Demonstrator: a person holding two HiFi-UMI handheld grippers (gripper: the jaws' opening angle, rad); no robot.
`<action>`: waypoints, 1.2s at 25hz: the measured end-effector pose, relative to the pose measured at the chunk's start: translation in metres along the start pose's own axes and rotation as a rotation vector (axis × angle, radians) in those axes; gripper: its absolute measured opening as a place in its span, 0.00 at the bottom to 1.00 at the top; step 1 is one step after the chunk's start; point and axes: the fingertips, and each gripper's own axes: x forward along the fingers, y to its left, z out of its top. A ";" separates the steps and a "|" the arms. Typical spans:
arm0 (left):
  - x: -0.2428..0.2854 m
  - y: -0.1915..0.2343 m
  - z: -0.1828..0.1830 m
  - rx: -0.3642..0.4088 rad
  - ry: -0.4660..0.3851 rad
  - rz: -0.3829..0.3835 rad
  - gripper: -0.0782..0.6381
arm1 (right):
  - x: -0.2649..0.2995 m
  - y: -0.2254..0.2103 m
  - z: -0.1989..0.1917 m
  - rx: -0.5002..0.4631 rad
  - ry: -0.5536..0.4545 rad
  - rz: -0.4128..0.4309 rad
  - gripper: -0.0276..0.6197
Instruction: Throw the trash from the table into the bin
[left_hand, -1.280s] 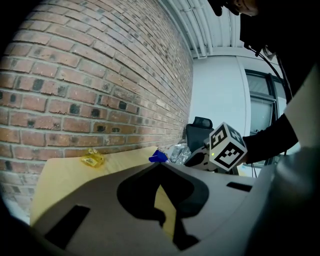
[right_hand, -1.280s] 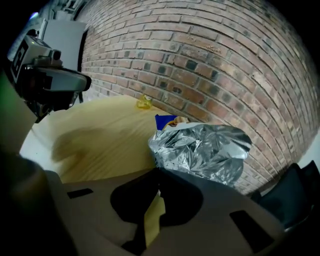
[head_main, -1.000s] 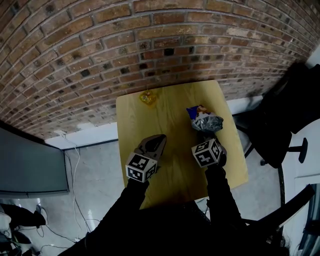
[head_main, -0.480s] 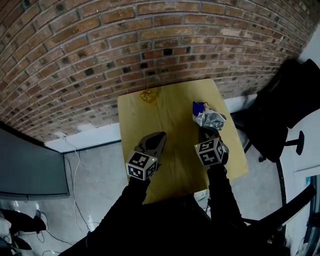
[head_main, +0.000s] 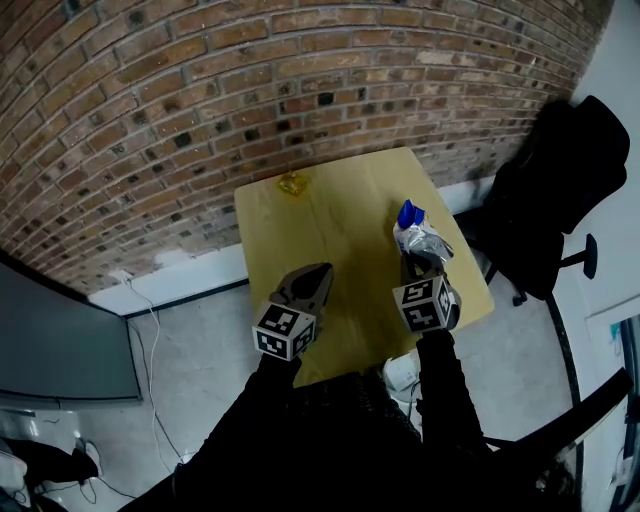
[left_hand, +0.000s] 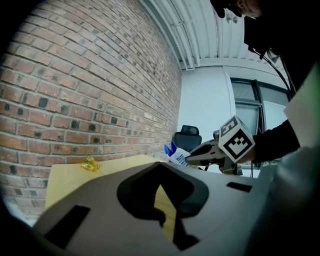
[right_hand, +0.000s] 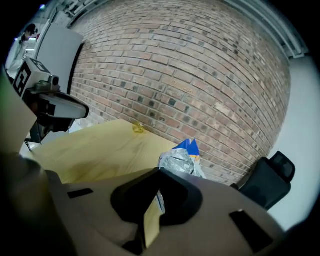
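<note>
**Right gripper pinching the crumpled snack bag over the table's right side**

I saw the right jaws pressed together on the near edge of the silver-and-blue bag. It was held clear of the wooden table, with its blue end toward the brick wall. The left gripper hovered over the near left part of the table, its jaws pressed together with nothing between them. A small yellow wrapper lay on the tabletop at the far edge, close to the wall and well apart from both grippers. A black office chair stood just beyond the table's right edge.
</note>
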 end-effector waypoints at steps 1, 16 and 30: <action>-0.004 -0.004 0.000 0.002 -0.003 -0.010 0.12 | -0.008 0.000 -0.001 0.004 -0.003 -0.013 0.06; -0.006 -0.088 -0.001 0.035 0.004 -0.181 0.12 | -0.107 -0.028 -0.050 0.103 0.021 -0.183 0.06; 0.020 -0.209 -0.009 0.079 0.018 -0.306 0.12 | -0.190 -0.068 -0.144 0.224 0.052 -0.257 0.06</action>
